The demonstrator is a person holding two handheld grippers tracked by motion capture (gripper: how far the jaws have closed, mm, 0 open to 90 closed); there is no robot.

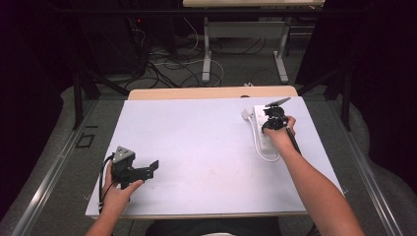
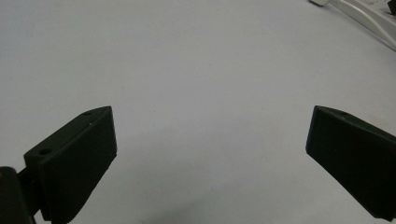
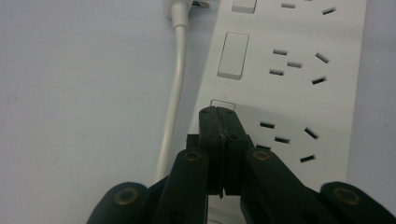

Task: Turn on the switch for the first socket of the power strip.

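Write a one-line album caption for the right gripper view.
Shut right gripper tips at a rocker switch on a white power strip.

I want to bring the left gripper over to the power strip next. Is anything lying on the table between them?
Nothing visible does. The left gripper sits open at the near left, the power strip lies at the far right under the right gripper, and bare white table stretches between them.

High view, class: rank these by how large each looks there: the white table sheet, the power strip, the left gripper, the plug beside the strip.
1. White table sheet, by far.
2. Left gripper and power strip: too alike to rank, and a hand partly covers the strip.
3. Plug, smallest.
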